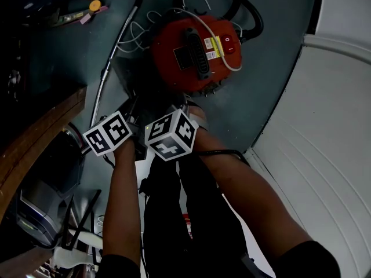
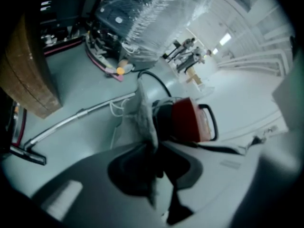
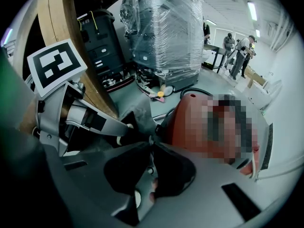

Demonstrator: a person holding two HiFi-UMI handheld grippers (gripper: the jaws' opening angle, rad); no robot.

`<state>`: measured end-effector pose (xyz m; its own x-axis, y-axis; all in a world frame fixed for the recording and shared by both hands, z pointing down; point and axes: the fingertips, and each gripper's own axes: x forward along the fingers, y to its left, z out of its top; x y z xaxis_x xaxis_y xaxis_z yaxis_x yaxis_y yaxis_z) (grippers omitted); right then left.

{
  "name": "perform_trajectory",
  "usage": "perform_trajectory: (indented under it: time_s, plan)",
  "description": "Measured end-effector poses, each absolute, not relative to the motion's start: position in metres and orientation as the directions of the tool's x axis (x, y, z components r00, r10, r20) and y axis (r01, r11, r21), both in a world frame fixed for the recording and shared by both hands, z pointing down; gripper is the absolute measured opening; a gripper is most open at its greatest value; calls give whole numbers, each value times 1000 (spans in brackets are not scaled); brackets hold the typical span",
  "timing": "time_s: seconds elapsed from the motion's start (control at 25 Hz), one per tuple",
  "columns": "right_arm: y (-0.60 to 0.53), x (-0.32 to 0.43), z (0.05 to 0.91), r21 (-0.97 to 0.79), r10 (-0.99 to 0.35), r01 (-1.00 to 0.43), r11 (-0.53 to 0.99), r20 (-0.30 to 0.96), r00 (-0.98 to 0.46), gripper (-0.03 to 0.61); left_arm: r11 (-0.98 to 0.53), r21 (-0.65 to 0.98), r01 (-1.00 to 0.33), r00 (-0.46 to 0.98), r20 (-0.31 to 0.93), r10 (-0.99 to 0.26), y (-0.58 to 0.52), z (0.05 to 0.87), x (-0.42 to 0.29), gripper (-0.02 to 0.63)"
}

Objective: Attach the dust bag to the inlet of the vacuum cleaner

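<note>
Two grippers meet close together on the near side of the vacuum cleaner, both tilted down toward it. The left gripper has its jaws drawn close, with the thin edge of the dust bag pinched between them. The right gripper has its tips together and appears to nip the same sheet just beside it. The bag is held up just short of the vacuum cleaner, not yet on any inlet. The inlet itself I cannot pick out.

Judging by its crumpled fold, the bag is light and limp, more cloth or soft paper than anything stiff. It should weigh next to nothing but flop and twist, and a hard tug could tear it. The best hold is likely at the rim round its mouth, one gripper on each side, so the opening stays spread.

It looks pale grey, matt and creased, seen edge-on as a narrow upright strip.

Beyond it the vacuum cleaner sits on the floor, a round red drum with a black handle. Left of it lies a metal wand, and well behind it stands a plastic-wrapped machine.
</note>
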<state>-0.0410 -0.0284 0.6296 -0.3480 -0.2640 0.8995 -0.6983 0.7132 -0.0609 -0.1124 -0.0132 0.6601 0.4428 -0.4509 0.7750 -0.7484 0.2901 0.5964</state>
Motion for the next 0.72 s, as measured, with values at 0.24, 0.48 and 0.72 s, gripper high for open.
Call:
perform_trajectory:
  time_s: [0.24,0.48,0.72]
  plan:
    - [-29,-41,630,-60,-268,-698,713,897,-351,23,219,591,-777,466,773,-431,-13,660,-109,52]
    - [-29,-41,630,-54,-277,-705,708,896,-347,23,22,556,-831,512,779,-362,-16,658,-100,52]
    - [-28,-40,630,-50,-280,-703,710,895,-346,23,222,718,-659,597,680,-426,-19,662,-109,61]
